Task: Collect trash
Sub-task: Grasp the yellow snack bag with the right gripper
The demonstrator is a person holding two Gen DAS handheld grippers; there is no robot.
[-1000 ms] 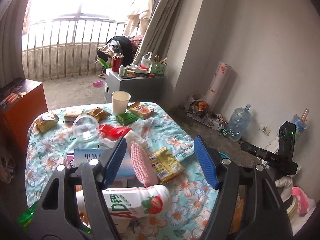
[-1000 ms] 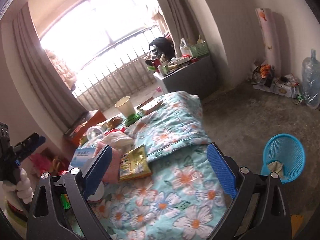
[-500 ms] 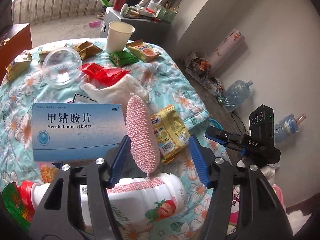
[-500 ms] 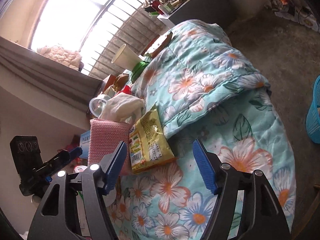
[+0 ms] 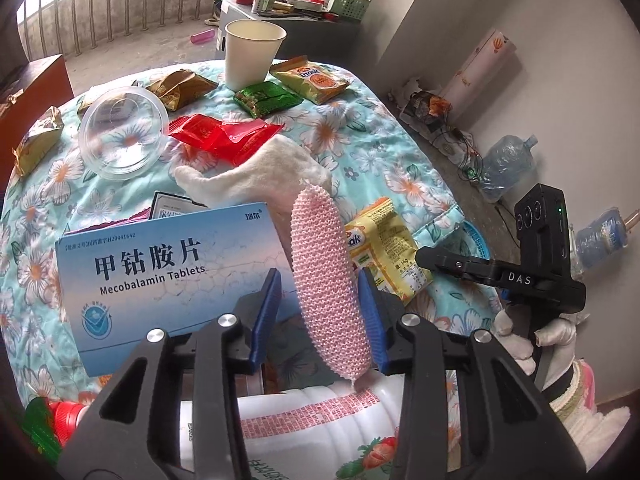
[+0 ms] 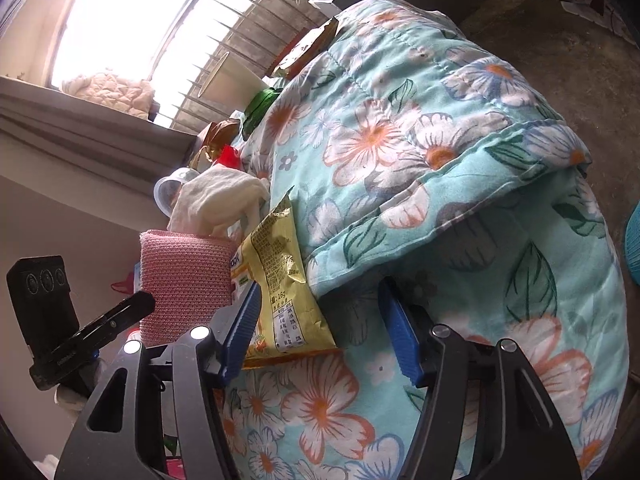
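My left gripper (image 5: 318,314) is partly open, its blue pads on either side of a pink knitted sponge (image 5: 326,280) that stands on edge; the right pad is close to it, the left apart. The sponge also shows in the right wrist view (image 6: 186,284). A blue Mecobalamin tablet box (image 5: 160,280) stands to its left and a white strawberry-drink bottle (image 5: 320,428) lies below the fingers. My right gripper (image 6: 320,330) is open around the lower edge of a yellow snack wrapper (image 6: 280,280), which also shows in the left wrist view (image 5: 386,248).
On the floral quilt (image 5: 380,140) lie a white cloth (image 5: 260,172), a red wrapper (image 5: 224,136), a clear plastic bowl (image 5: 122,132), a paper cup (image 5: 252,54), green (image 5: 266,98) and gold wrappers (image 5: 180,88). A blue basket (image 6: 632,240) stands on the floor at right.
Both grippers have moved down and closer to the table. The left jaws have narrowed around the pink sponge. The right jaws have narrowed and reached the yellow wrapper.
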